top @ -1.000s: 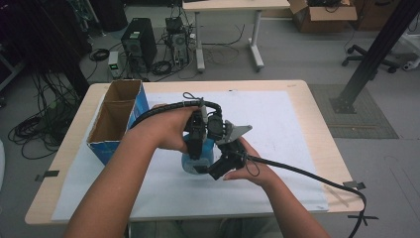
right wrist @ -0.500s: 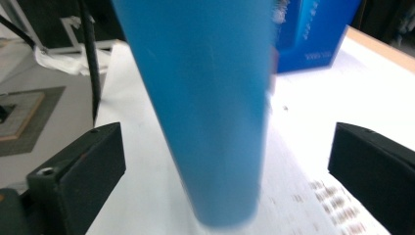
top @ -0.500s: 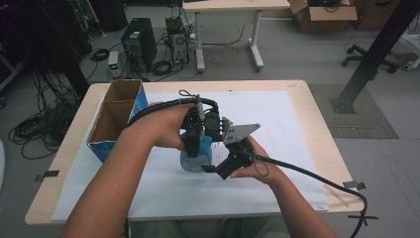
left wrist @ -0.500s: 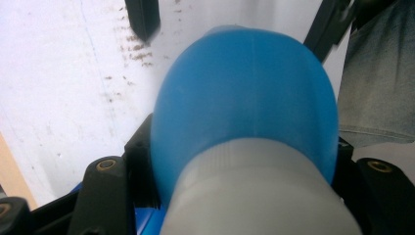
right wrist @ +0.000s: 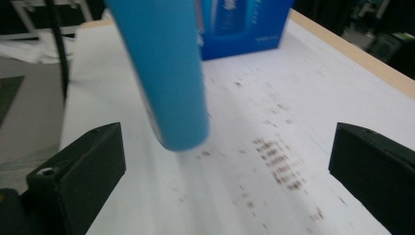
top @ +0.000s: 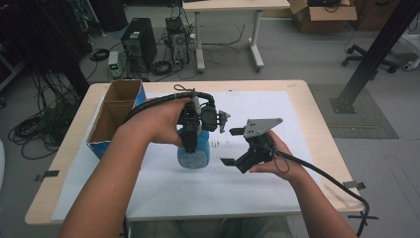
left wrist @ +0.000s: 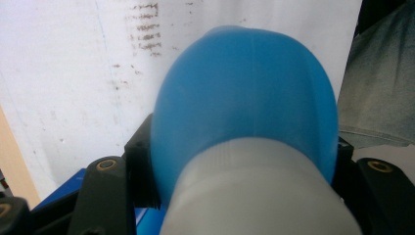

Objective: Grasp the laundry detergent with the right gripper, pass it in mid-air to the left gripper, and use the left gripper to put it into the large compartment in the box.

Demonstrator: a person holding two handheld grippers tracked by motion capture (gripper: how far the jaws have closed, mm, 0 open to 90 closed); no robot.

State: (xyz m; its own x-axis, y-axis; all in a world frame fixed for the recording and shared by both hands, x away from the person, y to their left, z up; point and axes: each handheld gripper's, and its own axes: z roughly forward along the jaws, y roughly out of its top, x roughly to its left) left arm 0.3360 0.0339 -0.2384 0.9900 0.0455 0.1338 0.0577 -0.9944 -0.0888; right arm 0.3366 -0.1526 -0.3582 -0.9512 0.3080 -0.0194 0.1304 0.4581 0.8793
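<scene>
Blue bottle [top: 193,148] clamped in left hand-held gripper [top: 190,141] above white sheet [top: 277,183].

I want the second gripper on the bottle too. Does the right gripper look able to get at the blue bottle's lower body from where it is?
Probably yes. The right gripper stands open beside the blue bottle, with bare white paper between them. The left gripper clamps higher up, near the white cap, leaving the lower body free.
</scene>
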